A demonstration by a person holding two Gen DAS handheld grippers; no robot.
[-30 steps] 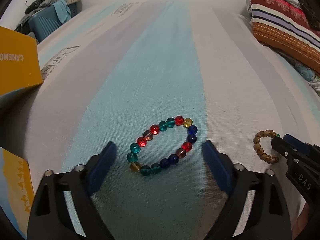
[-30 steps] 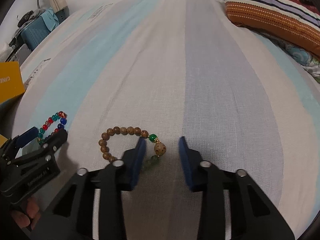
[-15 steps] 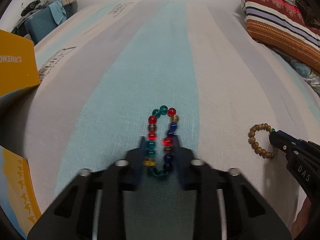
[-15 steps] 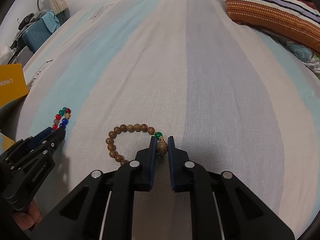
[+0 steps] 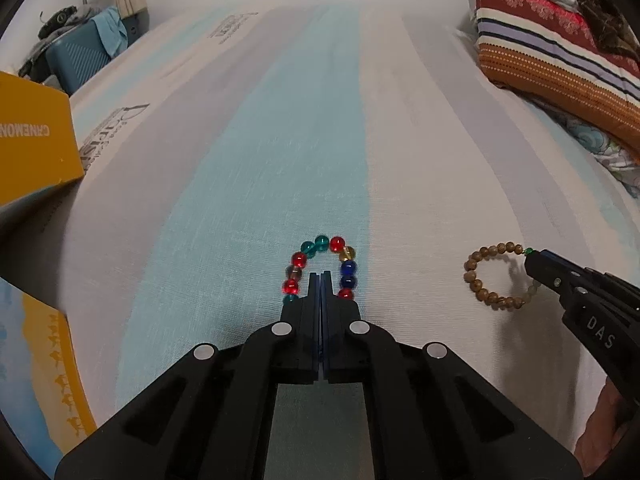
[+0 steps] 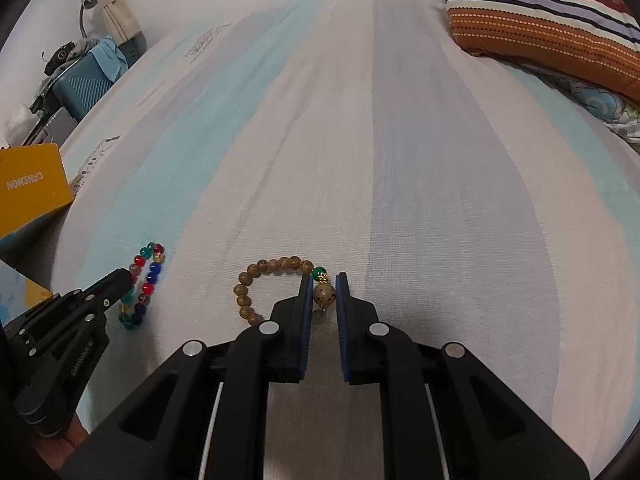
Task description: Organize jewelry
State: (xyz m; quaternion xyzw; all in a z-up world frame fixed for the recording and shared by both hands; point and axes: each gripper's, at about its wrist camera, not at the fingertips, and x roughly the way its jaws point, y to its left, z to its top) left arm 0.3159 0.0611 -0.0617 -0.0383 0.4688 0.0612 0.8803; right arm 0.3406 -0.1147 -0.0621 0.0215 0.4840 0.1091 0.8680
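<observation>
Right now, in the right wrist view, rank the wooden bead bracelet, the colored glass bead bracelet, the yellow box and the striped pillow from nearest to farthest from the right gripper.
1. Wooden bead bracelet, its large speckled bead pinched in the right gripper.
2. Colored glass bead bracelet, to the left on the bedsheet.
3. Yellow box, far left edge.
4. Striped pillow, top right, across the bed.

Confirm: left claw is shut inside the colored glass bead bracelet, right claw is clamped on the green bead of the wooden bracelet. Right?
Not quite. The right claw is clamped on the large speckled tan bead, not the green bead, which sits just beyond the tips; the right wrist view shows it. The rest holds: the left claw is shut inside the colored glass bead bracelet.
</observation>
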